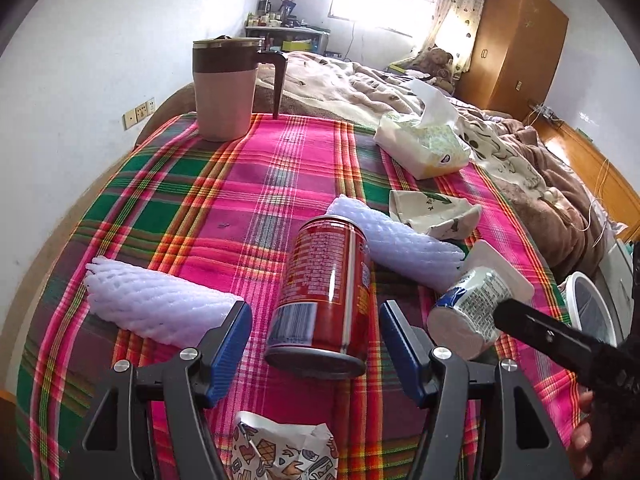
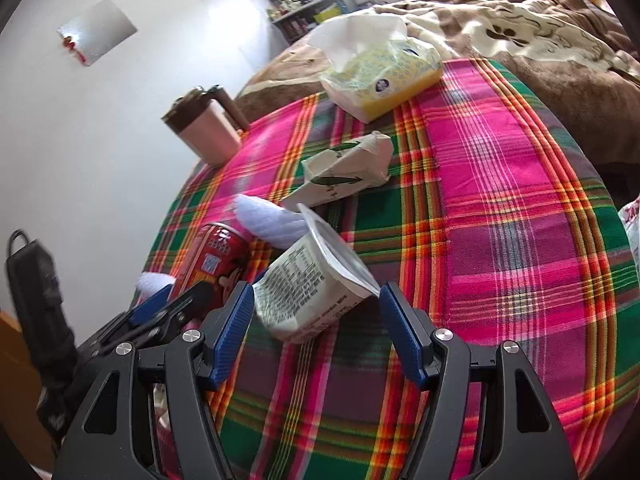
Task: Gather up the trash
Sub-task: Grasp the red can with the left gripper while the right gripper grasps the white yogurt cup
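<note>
- Landmark: red can (image 1: 324,296), lying on its side on the plaid cloth (image 1: 248,184), base end toward the left wrist camera.
- Left gripper (image 1: 316,340): fingers spread, one blue pad (image 1: 230,344) on either side of the can's base; a gap shows on both sides, so nothing is gripped. Judged lined up this way so the jaws can close across the can's round body.
- Yogurt cup (image 2: 312,288), just right of the can, tipped over with its foil lid (image 2: 340,256) peeled up. Right gripper (image 2: 316,332) straddles it, fingers spread; the left pad looks very near the cup wall, contact uncertain in the right wrist view.
- Two white foam fruit nets: one (image 1: 156,304) left of the can, the other (image 1: 396,240) behind it, touching or nearly so.
- Crumpled paper carton (image 1: 436,212) beyond the can, tissue pack (image 1: 424,144) farther still; pink mug (image 1: 224,88) far left of it, upright, probably not trash.
- Printed wrapper (image 1: 284,456) on the near side of the can, under the left gripper.
- Judgement: both pickups pending; closing is next.
</note>
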